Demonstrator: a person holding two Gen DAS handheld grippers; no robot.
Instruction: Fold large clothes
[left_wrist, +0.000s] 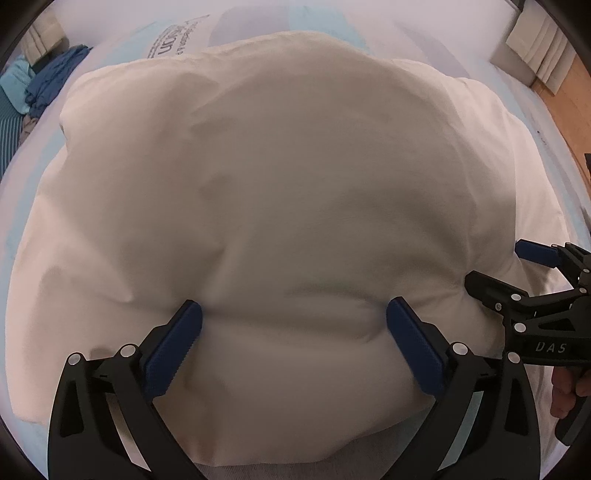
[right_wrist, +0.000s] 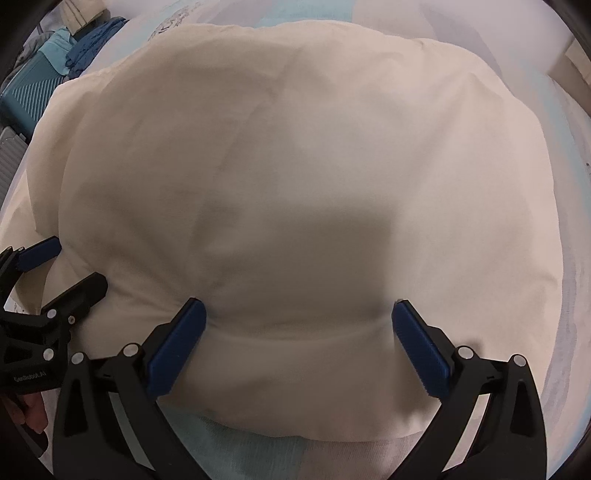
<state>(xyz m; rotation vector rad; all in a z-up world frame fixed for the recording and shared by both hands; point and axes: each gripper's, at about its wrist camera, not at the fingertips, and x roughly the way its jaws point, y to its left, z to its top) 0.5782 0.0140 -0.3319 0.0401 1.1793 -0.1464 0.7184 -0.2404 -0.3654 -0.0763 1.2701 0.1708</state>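
1. Far left, off the edge of the bed (left_wrist: 369, 40), lie a blue bundle of clothes (left_wrist: 55, 77) and a teal ribbed suitcase (right_wrist: 26, 99), both well apart from the work.
2. The left gripper (left_wrist: 293, 314) stands with its jaws spread wide, blue pads pressing down into the fabric and holding nothing.
3. The cream cloth (left_wrist: 277, 166), a large folded piece, lies puffed across the middle of the bed and fills both views.
4. My judgement: it is soft, light and limp, will sag and trap air, and may slide on the sheet, so pinch the near edge through all layers, at two spread points.
5. The right gripper (right_wrist: 299, 314) is likewise spread wide, pads dimpling the cloth, gripping nothing.
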